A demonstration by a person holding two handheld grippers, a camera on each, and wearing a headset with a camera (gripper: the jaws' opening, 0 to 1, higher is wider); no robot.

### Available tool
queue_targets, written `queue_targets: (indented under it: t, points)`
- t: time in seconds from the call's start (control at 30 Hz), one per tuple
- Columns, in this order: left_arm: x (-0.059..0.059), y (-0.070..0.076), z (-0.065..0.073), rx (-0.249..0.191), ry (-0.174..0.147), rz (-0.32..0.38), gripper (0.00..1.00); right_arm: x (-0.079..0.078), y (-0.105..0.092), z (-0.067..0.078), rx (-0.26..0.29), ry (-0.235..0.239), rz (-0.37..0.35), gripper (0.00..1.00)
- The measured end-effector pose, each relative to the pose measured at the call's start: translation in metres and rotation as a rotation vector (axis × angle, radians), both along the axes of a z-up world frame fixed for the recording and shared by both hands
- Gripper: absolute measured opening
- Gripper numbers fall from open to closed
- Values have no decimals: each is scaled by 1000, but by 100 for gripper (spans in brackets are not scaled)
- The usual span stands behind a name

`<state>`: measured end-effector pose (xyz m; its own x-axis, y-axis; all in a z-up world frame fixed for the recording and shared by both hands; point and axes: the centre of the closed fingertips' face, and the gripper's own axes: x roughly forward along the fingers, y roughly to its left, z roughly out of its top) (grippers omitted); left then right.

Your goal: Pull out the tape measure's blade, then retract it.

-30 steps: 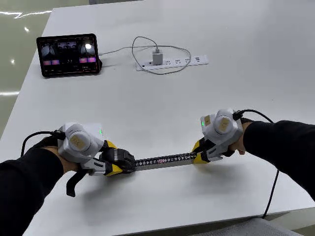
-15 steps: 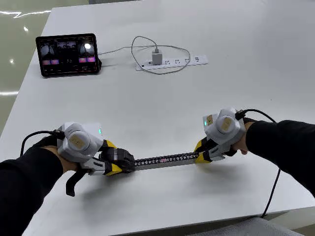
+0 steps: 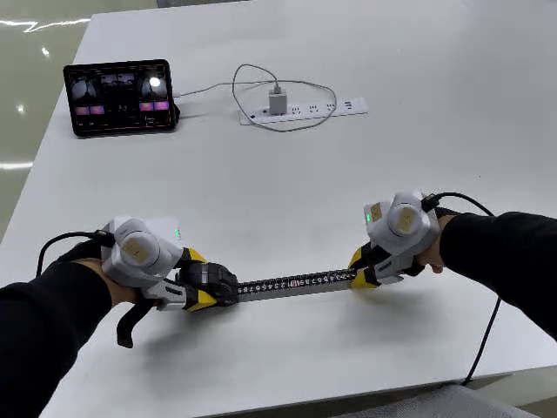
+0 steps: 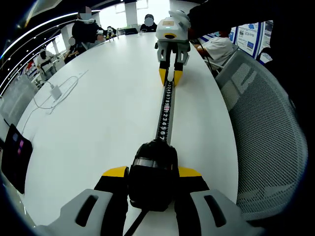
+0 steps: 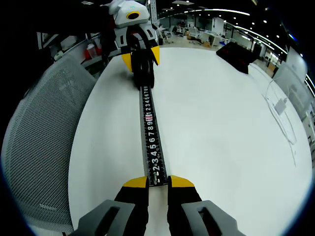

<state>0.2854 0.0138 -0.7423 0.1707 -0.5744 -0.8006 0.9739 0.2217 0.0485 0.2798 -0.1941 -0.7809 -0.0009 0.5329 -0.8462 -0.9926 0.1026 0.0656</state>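
We see the left gripper (image 3: 205,289) clenched on the black tape measure (image 3: 214,282), with its yellow-tipped jaws pressing the case from both sides. In the left gripper view the case sits squarely between them. The tape measure is low over the near edge of the white table (image 3: 348,192), toward the left in the head view.

The blade (image 3: 296,282) runs straight out of the case to the right gripper (image 3: 357,278), which pinches the blade's free end between its closed jaws. In the right gripper view the printed numbers start right at the yellow tips. The blade spans the gap between the two grippers, which face each other well apart. It hangs close over the tabletop, and we cannot tell whether it touches the surface.

Farther back on the table, a tablet (image 3: 120,96) with a lit screen stands at the far left. A white power strip (image 3: 305,111) lies near the middle, with a white charger (image 3: 278,103) plugged into it and a cable (image 3: 324,92) looping around it. In the gripper views, a grey mesh chair (image 4: 266,123) stands just beside the table's edge.
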Motion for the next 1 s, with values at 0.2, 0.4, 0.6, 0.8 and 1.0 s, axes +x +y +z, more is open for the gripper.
queue_targets:
  t: [0.2,0.4,0.6,0.8,1.0]
  points:
    - [0,0,0,-1,-1,0,30,0,-3,0,-6,-1,2,10]
    - [1,1,0,-1,-1,0,30,0,-8,1,-10,-3,-3,10]
    - [0,1,0,-1,0,-1,30,0,-12,1,-13,-1,-9,10]
    - [0,1,0,-2,0,-2,30,-1,-15,2,-15,1,-16,10]
    - [0,1,0,-2,0,-1,30,-1,-17,1,-18,3,-17,10]
